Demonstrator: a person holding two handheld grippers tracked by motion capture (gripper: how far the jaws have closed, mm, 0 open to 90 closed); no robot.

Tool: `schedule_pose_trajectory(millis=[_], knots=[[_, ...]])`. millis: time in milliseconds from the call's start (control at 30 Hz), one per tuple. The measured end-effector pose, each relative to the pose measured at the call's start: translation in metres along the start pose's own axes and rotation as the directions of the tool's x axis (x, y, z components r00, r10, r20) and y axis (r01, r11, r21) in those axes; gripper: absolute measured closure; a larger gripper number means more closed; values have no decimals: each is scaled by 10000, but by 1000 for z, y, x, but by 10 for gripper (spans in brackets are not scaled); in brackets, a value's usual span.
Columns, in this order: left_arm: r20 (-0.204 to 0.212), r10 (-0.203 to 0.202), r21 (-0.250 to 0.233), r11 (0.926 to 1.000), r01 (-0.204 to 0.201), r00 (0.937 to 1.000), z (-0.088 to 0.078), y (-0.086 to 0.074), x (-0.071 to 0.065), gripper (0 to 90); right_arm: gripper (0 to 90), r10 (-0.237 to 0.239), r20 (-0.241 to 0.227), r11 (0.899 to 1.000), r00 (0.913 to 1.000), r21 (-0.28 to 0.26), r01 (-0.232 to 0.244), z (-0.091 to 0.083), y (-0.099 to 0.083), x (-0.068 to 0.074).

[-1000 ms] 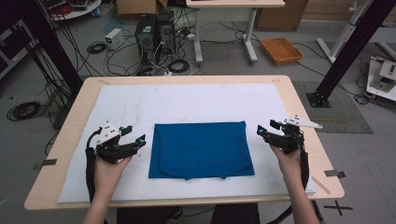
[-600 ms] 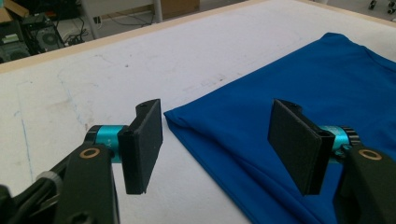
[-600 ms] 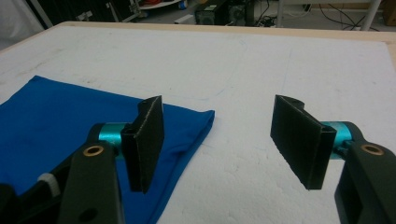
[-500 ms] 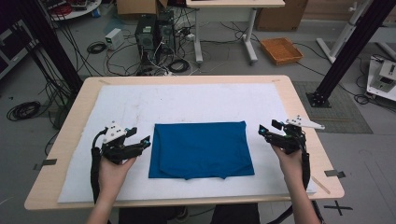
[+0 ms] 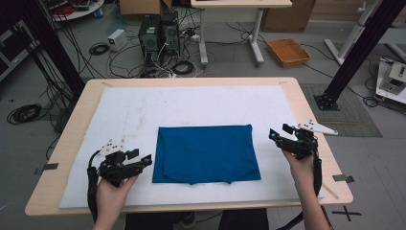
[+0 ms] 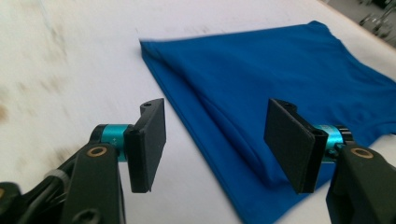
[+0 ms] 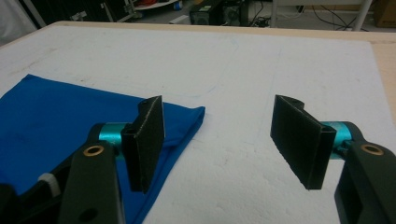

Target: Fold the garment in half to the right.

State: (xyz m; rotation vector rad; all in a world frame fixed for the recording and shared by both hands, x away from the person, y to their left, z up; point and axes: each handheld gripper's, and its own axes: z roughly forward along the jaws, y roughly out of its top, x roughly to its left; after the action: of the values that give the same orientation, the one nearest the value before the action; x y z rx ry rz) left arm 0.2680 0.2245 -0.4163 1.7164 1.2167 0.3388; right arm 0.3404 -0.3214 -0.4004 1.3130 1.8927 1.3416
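Folded blue cloth [image 5: 206, 153]: lies flat on the white mat [image 5: 191, 103] at mid-counter [image 5: 62, 143]. Your left tool [image 6: 217, 144] sits at its near left corner, jaws just narrowing but apart, the cloth's edge between them untouched. Your right tool [image 7: 224, 140] hovers beside the right edge, jaws apart, gripping nothing.

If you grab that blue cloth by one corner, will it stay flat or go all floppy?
Probably floppy: the blue cloth lies folded in soft layers with a wavy front edge. It looks thin and light, so one corner should lift easily. Pushed, it would likely bunch up on the white mat rather than slide whole.
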Motion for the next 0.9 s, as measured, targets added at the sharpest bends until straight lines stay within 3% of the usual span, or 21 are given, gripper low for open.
schedule_pose_trajectory(millis=[33, 67, 133, 200, 267, 300, 400, 600, 667, 733, 800, 833, 867, 900], knots=[[190, -399, 255, 9989, 394, 9990, 1, -9, -1, 418, 352, 23, 41, 10000, 10000, -39, -23, -2, 0, -1], [190, -399, 255, 9989, 394, 9990, 1, -9, -1, 427, 352, 23, 41, 10000, 10000, -39, -23, -2, 0, -1], [412, -910, 530, 9946, 887, 9950, 5, -16, -1, 427, 352, 34, 50, 10000, 10000, -85, -33, -4, 0, -1], [567, -1469, 840, 9863, 1419, 9875, 11, -24, 1, 428, 353, 63, 54, 9999, 10000, -85, -63, -4, 1, 0], [583, -1642, 933, 9830, 1584, 9847, 13, -25, 2, 445, 353, -24, 44, 10000, 10000, -84, 24, -3, 1, 1], [723, -1875, 1014, 9785, 1798, 9796, 15, -28, 3, 445, 353, -31, 50, 10000, 10000, -75, 31, -3, 1, 1], [739, -2028, 1145, 9744, 1937, 9764, 18, -30, 0, 446, 353, -43, 40, 10000, 10000, -66, 44, -2, 0, 1], [621, -2019, 1300, 9726, 1926, 9774, 22, -30, -5, 462, 354, -37, 65, 10000, 10000, -74, 37, -2, 0, 1], [732, -2194, 1416, 9679, 2076, 9729, 25, -31, -7, 466, 354, -43, 79, 10000, 10000, -86, 43, -2, 0, 1], [639, -2145, 1364, 9693, 2043, 9746, 26, -32, -9, 472, 354, -33, 75, 9999, 10000, -104, 34, -2, 1, 1], [633, -2254, 1367, 9669, 2153, 9722, 26, -31, -8, 474, 354, -49, 69, 9999, 10000, -114, 49, -2, 1, 2], [682, -2458, 1292, 9632, 2357, 9669, 27, -32, -8, 474, 354, -44, 43, 9999, 10000, -108, 45, -2, 1, 2], [682, -2458, 1292, 9632, 2357, 9669, 27, -32, -8, 474, 354, -44, 43, 9999, 10000, -108, 45, -2, 1, 2], [741, -2617, 1252, 9598, 2514, 9623, 27, -33, -9, 474, 353, -58, 44, 9999, 10000, -99, 58, -1, 1, 3]])
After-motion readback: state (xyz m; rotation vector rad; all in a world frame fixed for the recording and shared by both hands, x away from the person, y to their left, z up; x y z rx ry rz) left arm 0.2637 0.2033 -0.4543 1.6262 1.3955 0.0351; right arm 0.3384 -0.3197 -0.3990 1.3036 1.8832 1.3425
